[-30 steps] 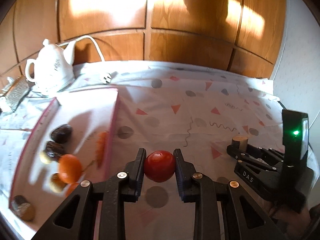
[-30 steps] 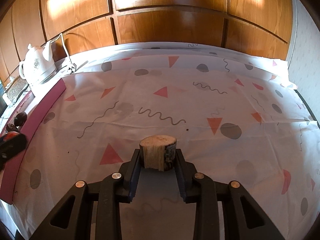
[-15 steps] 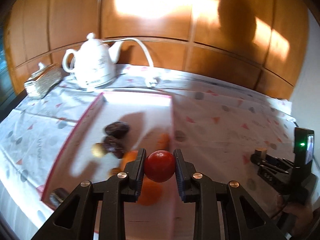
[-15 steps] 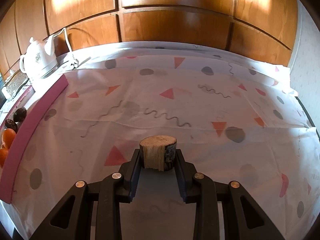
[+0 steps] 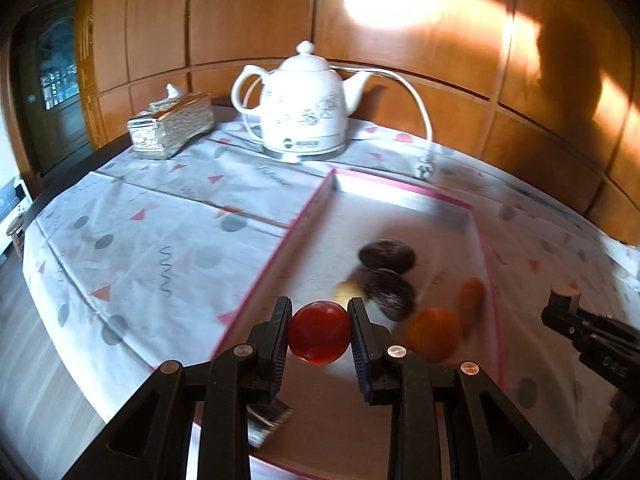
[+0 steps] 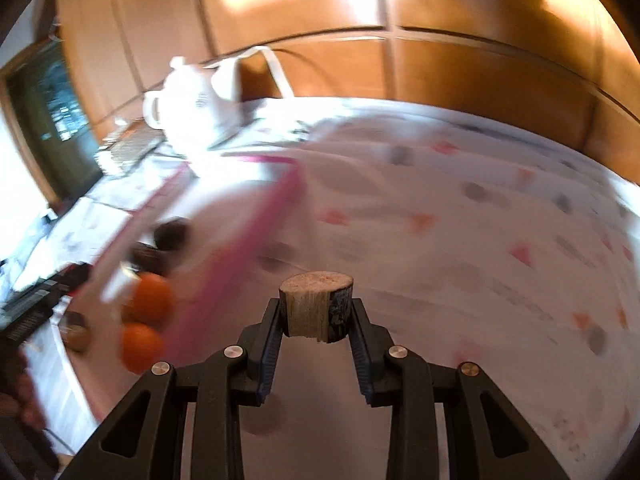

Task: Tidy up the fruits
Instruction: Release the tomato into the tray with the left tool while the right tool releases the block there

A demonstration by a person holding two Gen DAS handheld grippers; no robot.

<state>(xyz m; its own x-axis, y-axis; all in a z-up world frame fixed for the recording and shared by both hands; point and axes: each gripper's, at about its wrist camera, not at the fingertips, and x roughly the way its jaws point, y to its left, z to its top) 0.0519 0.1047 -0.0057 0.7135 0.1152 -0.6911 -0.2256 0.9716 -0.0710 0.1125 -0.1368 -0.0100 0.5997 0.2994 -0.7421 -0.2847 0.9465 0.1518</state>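
Our left tongs (image 5: 319, 334), jaws just eased, clasp a round red fruit (image 5: 319, 333) above the pink-rimmed tray (image 5: 402, 189); our right tongs (image 6: 316, 315) grip a short wooden cylinder (image 6: 316, 306).

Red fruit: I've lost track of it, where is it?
Left wrist view: the red fruit sits in the left claw, over the tray, left of an orange.

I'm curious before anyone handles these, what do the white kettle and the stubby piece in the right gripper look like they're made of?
Kettle: likely glazed ceramic, glossy white with a printed pattern. Stubby piece: looks like raw wood, with pale matt grain and a dark bark-like patch.
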